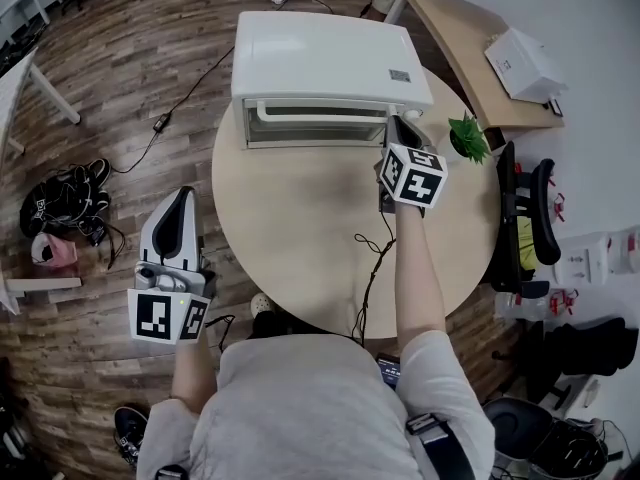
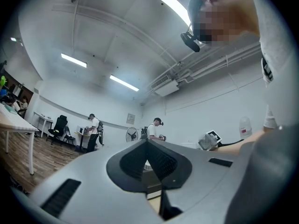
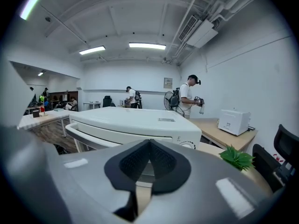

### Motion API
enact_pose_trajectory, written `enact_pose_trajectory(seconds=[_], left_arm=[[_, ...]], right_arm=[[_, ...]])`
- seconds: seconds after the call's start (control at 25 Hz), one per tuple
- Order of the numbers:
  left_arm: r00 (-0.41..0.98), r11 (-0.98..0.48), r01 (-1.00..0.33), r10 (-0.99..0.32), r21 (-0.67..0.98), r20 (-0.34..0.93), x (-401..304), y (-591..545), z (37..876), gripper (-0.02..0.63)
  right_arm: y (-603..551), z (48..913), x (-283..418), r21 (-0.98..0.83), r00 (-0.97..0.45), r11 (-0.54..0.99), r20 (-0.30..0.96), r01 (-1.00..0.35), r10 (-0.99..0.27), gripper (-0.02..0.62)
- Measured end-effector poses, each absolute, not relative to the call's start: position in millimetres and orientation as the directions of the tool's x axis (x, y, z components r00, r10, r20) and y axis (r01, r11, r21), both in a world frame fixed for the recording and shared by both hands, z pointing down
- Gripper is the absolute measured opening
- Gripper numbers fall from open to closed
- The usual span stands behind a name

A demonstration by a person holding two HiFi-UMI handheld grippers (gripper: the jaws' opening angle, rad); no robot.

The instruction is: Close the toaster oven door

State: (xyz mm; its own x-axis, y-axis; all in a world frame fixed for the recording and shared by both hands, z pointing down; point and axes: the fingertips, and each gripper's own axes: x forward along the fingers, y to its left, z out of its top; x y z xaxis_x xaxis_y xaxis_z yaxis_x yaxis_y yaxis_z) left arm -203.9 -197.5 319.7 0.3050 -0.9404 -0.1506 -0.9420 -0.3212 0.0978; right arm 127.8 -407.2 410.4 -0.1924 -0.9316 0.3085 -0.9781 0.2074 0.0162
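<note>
A white toaster oven (image 1: 325, 58) stands at the far side of the round wooden table (image 1: 300, 218). Its door sits upright against the body, with the handle bar (image 1: 318, 110) along the top front. My right gripper (image 1: 400, 126) is shut and holds nothing, its tips just off the oven's front right corner. In the right gripper view the oven (image 3: 131, 122) fills the middle, and the right gripper (image 3: 149, 143) points at its front near the dial (image 3: 188, 145). My left gripper (image 1: 183, 196) is shut and empty, held low beside the table. In its own view the left gripper (image 2: 147, 146) is tilted up toward the room.
A small green plant (image 1: 468, 138) stands on the table right of the oven. A black cable (image 1: 372, 268) trails across the near tabletop. A desk with a white box (image 1: 523, 63) is at the back right, a black chair (image 1: 530, 218) on the right, shoes (image 1: 65, 203) on the floor left.
</note>
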Motion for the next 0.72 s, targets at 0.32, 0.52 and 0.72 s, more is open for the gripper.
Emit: enact_pose_trajectory(seconds=[0.32,0.52,0.72], left_arm=[[0.352,-0.37,-0.925,-0.92,0.088,-0.171,-189.7,-201.6,311.5,0.006],[0.379,-0.397,-0.914,-0.908,0.082,-0.178,-181.5,-203.4,306.7,0.006],[0.403,-0.422,-0.903,-0.897,0.079,-0.181,-173.3,-203.0,303.9,0.006]], right_arm=[[-361.0,389.3,115.2,-0.011,-0.258,0.261,0.211,-0.965,-0.943,0.011],[-334.5,378.0,109.9,-0.006,-0.268,0.271,0.169,-0.963,-0.949,0.011],[-309.3,364.2,107.2,-0.002,-0.278,0.28,0.125,-0.96,-0.952,0.011]])
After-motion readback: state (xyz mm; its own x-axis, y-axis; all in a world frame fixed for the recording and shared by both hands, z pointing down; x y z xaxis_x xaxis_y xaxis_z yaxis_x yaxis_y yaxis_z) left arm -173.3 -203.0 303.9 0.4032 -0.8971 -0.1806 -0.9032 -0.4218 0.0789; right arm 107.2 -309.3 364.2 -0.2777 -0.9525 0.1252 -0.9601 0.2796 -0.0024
